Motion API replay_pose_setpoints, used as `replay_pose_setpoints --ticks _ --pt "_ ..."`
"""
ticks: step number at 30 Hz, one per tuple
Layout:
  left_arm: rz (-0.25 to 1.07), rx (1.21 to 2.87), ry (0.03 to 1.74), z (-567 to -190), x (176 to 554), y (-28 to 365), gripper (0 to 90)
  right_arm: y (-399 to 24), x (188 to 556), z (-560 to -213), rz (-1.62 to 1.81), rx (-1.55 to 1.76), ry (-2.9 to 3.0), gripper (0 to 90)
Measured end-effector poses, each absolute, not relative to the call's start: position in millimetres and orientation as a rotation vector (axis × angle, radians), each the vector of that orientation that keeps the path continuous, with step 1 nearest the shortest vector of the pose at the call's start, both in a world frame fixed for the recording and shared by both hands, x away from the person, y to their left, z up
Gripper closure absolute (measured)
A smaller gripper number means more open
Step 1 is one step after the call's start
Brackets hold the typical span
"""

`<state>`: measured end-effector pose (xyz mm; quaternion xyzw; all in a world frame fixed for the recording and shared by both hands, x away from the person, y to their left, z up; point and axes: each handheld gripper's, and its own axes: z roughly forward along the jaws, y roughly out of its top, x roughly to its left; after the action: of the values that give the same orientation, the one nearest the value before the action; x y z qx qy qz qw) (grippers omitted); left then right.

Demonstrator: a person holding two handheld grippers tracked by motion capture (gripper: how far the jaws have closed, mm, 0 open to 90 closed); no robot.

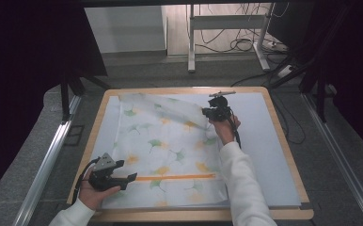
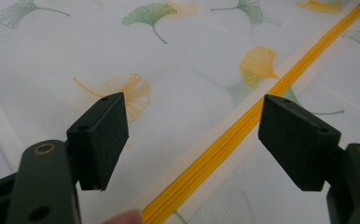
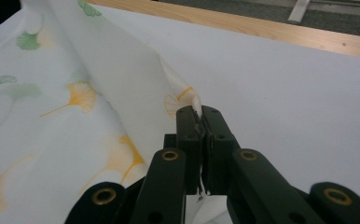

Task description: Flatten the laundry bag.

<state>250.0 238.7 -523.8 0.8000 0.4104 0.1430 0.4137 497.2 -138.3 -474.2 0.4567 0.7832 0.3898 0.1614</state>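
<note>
Right gripper (image 3: 200,114): jaws pressed together on a corner of the cloth, pinching it; in the high view (image 1: 216,112) it sits at the cloth's far right part, above the tabletop.
Left gripper (image 2: 192,140): jaws wide apart, nothing between the pads; in the high view (image 1: 123,176) it is at the cloth's near left edge.
Cloth (image 1: 165,150): thin white fabric printed with green and yellow ginkgo leaves, spread flat over a pale mat; its far right corner is lifted and folded over toward the middle.
Zipper (image 2: 243,126): orange, running across the near part of the cloth; it passes under the gap of the left gripper, its near end cut off by the frame.
Hidden: the pinched corner's tip disappears between the right jaws; how much cloth is inside cannot be told.
Mat (image 1: 264,141): light grey-blue, covering the tabletop (image 1: 184,90), whose wooden rim shows around it.
</note>
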Motion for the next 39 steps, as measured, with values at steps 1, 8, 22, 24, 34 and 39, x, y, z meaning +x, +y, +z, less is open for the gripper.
replay_pose_setpoints --ticks 1,8,22,24,34,39 --pt "0.361 2.011 1.029 -523 249 239 23.9 -140 500 -475 1.108 1.309 2.232 86.1" --pt "0.358 2.004 1.023 -523 248 239 23.8 -145 516 -477 1.049 1.340 2.180 75.5" --pt "0.356 1.999 1.018 -522 249 239 23.8 -158 480 -461 1.059 1.287 2.118 48.7" --pt "0.357 1.996 1.018 -521 249 239 23.9 -159 460 -456 1.080 1.241 2.155 48.4" --pt "0.357 1.999 1.021 -522 251 238 24.3 -168 364 -437 1.169 1.033 2.318 47.1" --pt "0.372 1.996 1.008 -521 249 236 24.3 -174 328 -451 1.237 1.034 2.369 47.1"
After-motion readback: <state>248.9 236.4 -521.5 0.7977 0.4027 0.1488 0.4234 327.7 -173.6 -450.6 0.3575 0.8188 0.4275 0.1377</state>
